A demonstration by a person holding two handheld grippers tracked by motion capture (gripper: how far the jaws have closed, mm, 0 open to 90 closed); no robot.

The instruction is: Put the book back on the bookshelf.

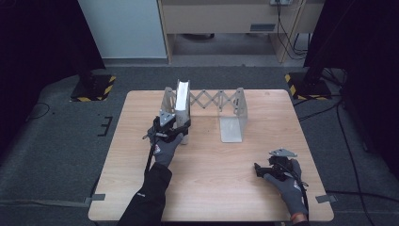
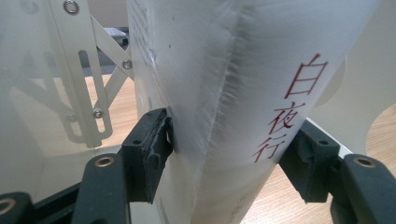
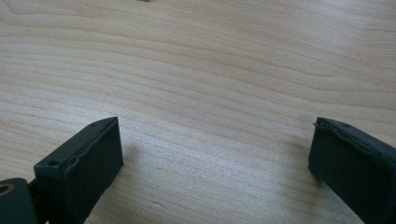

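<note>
1. A wooden table (image 1: 211, 188) sat on a dark carpeted floor; a person's two gloved hands reached in from the near edge, each holding a gripper.
2. A metal expanding book rack (image 1: 233, 113) stood toward the far side of the table; its upright end plates were joined by a criss-cross lattice.
3. A white book (image 1: 182, 96) stood upright in the rack, just beside the rack's left end plate; red characters ran down its spine (image 2: 292, 107).
4. The left gripper (image 1: 176, 126) was clamped on the book; in the left gripper view its two black jaws pressed against opposite covers, low on the book, with the spine facing the camera.
5. The right gripper (image 1: 259, 169) lay near the table's right front corner, well apart from the rack; its jaws pointed toward the left.
6. In the right gripper view the jaws stood wide apart over bare wood, holding nothing.
</note>
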